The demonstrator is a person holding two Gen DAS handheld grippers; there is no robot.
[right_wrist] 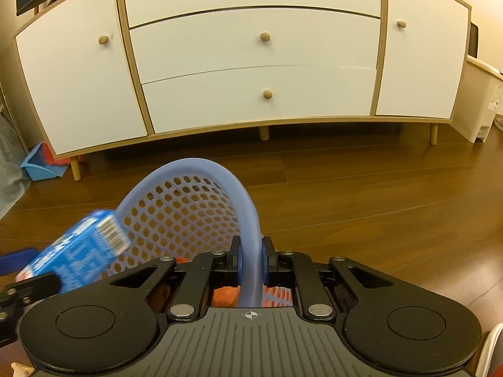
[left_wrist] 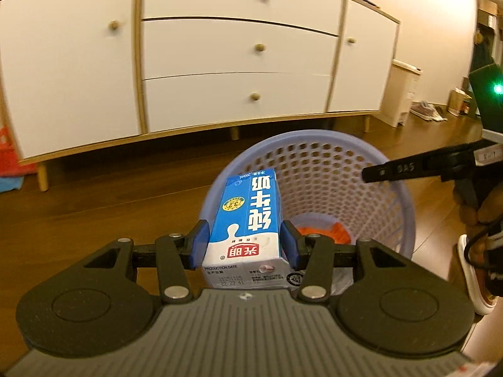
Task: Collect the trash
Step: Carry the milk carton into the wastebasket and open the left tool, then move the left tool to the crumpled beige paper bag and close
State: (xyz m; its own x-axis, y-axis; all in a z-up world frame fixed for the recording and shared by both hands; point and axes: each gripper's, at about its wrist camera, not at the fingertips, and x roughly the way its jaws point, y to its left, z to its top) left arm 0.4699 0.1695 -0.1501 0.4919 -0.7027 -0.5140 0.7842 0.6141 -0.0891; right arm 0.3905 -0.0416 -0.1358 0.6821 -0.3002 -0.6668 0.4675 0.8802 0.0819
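Note:
My left gripper (left_wrist: 244,245) is shut on a blue and white milk carton (left_wrist: 248,229), held just over the near rim of a lilac mesh basket (left_wrist: 317,169). Something orange (left_wrist: 333,232) lies at the basket's bottom. The right gripper (left_wrist: 408,168) shows at the basket's right rim in the left wrist view. In the right wrist view my right gripper (right_wrist: 251,262) is shut on the basket rim (right_wrist: 248,216), and the carton (right_wrist: 78,251) appears blurred at the left with the left gripper's finger (right_wrist: 28,286) under it.
A white sideboard (right_wrist: 251,47) with wooden knobs and legs stands behind the basket on the dark wooden floor (right_wrist: 377,204). A white bin (left_wrist: 402,94) sits at its right end, a blue and red item (right_wrist: 44,165) at its left. A person's hand (left_wrist: 481,213) holds the right gripper.

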